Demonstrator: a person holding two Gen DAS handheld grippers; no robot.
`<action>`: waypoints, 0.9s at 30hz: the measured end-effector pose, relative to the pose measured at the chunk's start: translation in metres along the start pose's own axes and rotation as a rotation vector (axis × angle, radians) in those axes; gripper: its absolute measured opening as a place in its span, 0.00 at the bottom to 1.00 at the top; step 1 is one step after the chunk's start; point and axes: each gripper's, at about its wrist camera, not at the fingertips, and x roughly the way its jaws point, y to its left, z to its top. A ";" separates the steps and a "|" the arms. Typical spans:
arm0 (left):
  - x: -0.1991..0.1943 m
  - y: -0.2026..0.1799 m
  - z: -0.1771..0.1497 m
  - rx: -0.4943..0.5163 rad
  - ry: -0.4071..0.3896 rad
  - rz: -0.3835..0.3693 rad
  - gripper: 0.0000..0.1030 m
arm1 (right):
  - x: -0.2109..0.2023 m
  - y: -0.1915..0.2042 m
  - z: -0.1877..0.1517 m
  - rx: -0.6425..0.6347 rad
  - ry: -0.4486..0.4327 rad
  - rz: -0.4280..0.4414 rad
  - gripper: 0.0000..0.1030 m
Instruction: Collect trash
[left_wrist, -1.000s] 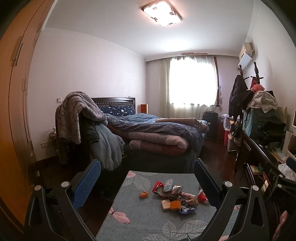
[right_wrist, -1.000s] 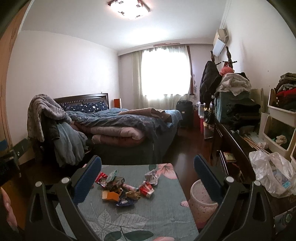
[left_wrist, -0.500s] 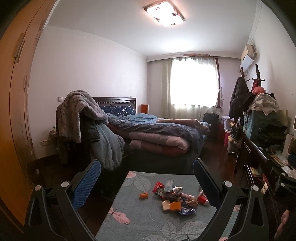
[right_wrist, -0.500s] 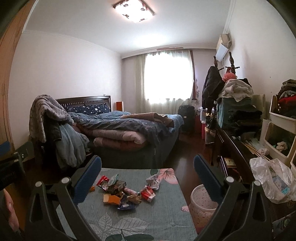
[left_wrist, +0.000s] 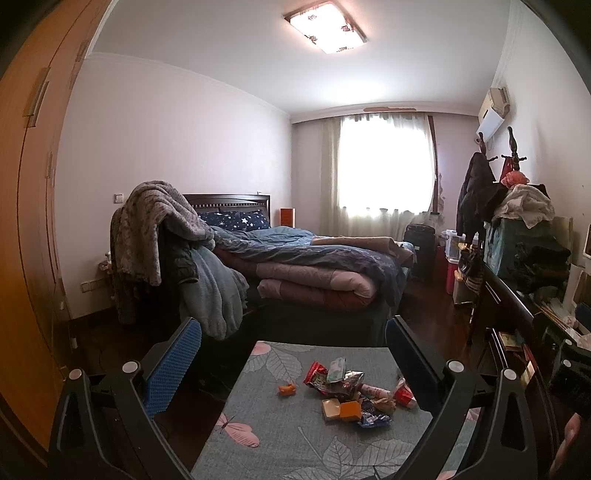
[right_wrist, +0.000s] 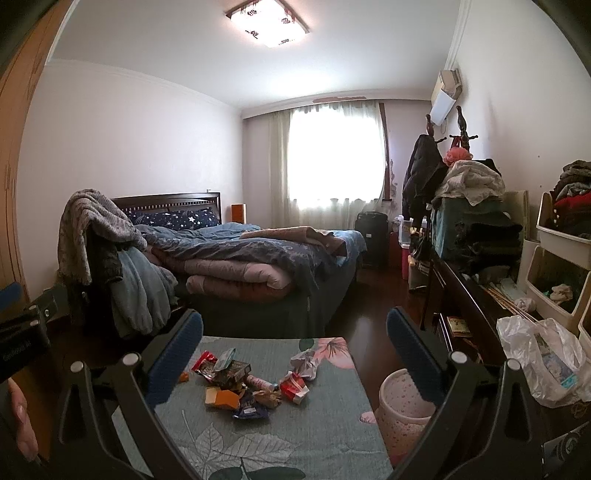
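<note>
On the table (right_wrist: 295, 435), trash pile (right_wrist: 240, 384) ahead of both spread, empty grippers (left_wrist: 291, 354) (right_wrist: 295, 347).

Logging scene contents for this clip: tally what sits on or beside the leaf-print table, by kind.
Small orange scrap apart from the pile: 1
Trash pile of wrappers and small boxes: 1 heap, pieces overlap too much to count
Crumpled white wrapper: 1
Pink bin beside the table: 1
Total: 4 groups

Unmade bed (left_wrist: 314, 266), bright curtained window (left_wrist: 384, 166) — ceiling lamp (left_wrist: 325, 27) lit, dark floor (right_wrist: 373, 295)
</note>
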 end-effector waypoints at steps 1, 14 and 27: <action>0.000 -0.001 -0.001 0.002 -0.001 0.000 0.97 | 0.000 0.000 0.000 0.001 -0.001 0.000 0.97; 0.011 -0.008 -0.008 0.014 0.033 0.002 0.97 | 0.011 -0.003 -0.010 0.008 0.038 -0.004 0.97; 0.036 -0.013 -0.018 0.026 0.071 -0.002 0.97 | 0.043 -0.006 -0.022 0.009 0.083 0.023 0.97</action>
